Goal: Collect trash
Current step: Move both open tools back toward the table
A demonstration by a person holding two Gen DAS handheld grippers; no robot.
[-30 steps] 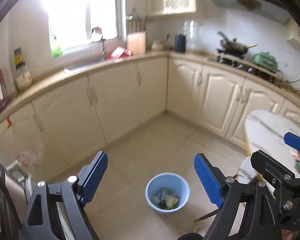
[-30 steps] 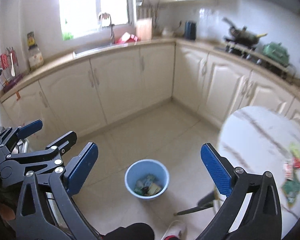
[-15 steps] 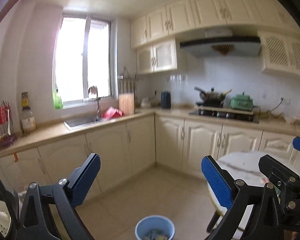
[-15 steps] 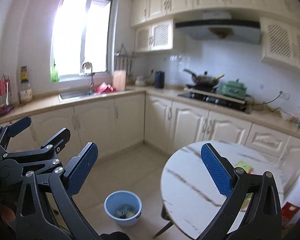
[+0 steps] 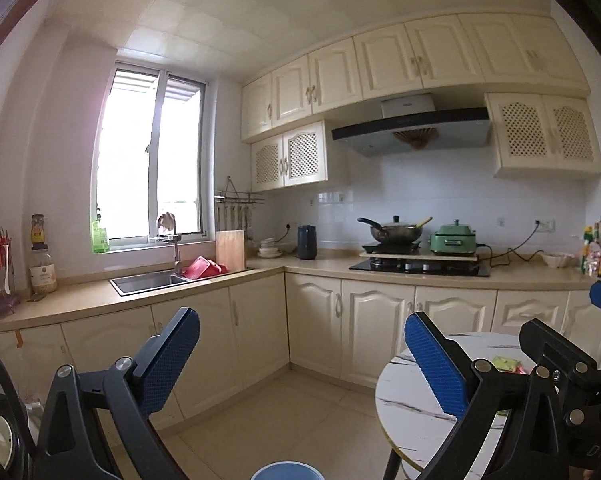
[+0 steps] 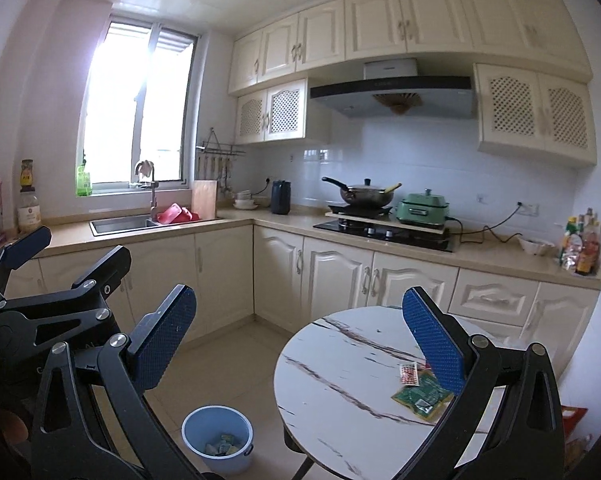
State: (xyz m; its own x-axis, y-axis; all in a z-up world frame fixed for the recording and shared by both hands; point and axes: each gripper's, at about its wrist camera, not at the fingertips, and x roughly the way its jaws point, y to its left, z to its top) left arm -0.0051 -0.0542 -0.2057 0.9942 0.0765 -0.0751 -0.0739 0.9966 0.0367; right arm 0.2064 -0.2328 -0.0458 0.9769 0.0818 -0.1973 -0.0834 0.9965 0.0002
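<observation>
Your left gripper (image 5: pixel 302 356) has just been opening and stands wide with nothing between its jaws; your right gripper (image 6: pixel 300 338) gapes empty too. On the round marbled worktop (image 6: pixel 340 364), a green wrapper (image 6: pixel 420 394) lies flat, crinkled, long axis slanting up-right, a small red packet (image 6: pixel 407 373) touching it. The blue bin (image 6: pixel 216 434) on the floor holds scraps.
</observation>
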